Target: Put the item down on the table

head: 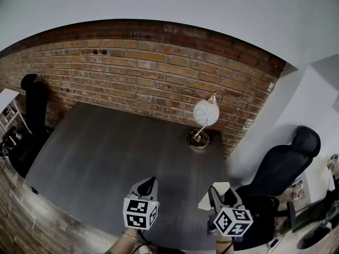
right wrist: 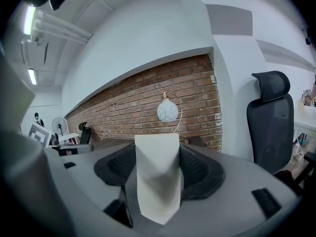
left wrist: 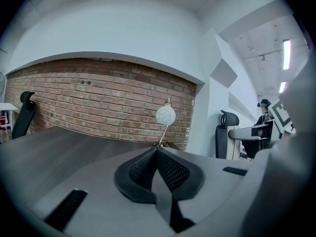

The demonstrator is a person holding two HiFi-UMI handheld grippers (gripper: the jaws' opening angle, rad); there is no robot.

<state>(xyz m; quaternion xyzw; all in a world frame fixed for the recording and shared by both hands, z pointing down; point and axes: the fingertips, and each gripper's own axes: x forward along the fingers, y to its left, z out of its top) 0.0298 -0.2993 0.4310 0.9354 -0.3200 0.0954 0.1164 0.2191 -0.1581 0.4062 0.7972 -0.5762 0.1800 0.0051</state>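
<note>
My right gripper (head: 214, 193) is shut on a cream-white paper item (right wrist: 157, 174); the same cream-white item (head: 214, 194) hangs just past the grey table's (head: 106, 152) front right corner in the head view. In the right gripper view the item stands upright between the dark pads (right wrist: 200, 169) and hides the gap. My left gripper (head: 151, 182) hovers over the table's front edge. Its jaws are pressed together with nothing in them, and its pads (left wrist: 170, 169) meet at a point.
A desk lamp with a round white shade (head: 206, 113) and brass base (head: 198, 139) stands at the table's far right, by the brick wall (head: 143, 67). A black office chair (head: 278, 168) sits right of the table, another black chair (head: 32, 115) at the left.
</note>
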